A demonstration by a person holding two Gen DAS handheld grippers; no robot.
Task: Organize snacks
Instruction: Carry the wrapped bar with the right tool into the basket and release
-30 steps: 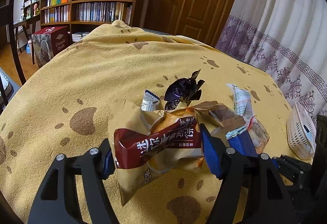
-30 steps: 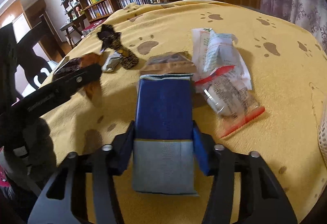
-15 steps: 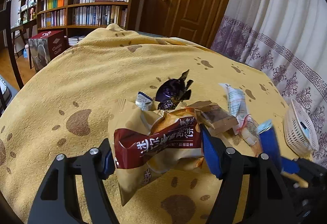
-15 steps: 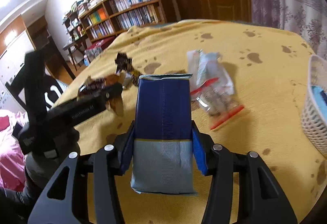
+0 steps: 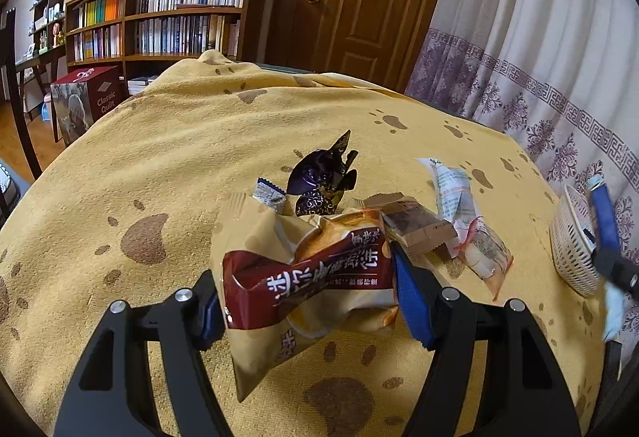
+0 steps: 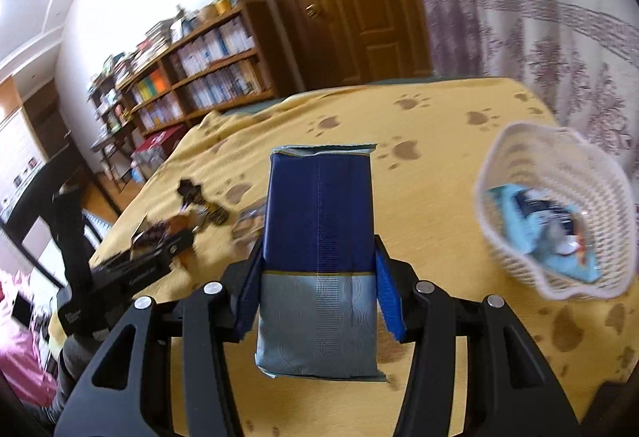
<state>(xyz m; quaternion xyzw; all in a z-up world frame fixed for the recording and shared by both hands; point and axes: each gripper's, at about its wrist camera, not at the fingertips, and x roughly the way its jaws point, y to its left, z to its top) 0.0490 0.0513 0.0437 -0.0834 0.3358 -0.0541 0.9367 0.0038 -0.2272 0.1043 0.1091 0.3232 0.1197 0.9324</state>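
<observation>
The right gripper (image 6: pixel 319 285) is clamped on a blue packet (image 6: pixel 319 237), its pads pressing both long sides, lifted clear of the yellow cloth (image 6: pixel 439 125) and just left of the white basket (image 6: pixel 519 269) near the cloth's right edge; the basket already holds a light-blue packet (image 6: pixel 515 233) and some smaller wrappers, blurred. The left gripper (image 5: pixel 307 293) grasps a tan bag (image 5: pixel 303 277) with a dark red band, jaws about half apart, low over the cloth's near middle. Beyond it on the cloth lie purple candies (image 5: pixel 323 177), a small silver sachet (image 5: pixel 269 195), a brown bar (image 5: pixel 415 225) and a clear packet (image 5: pixel 467 221)
</observation>
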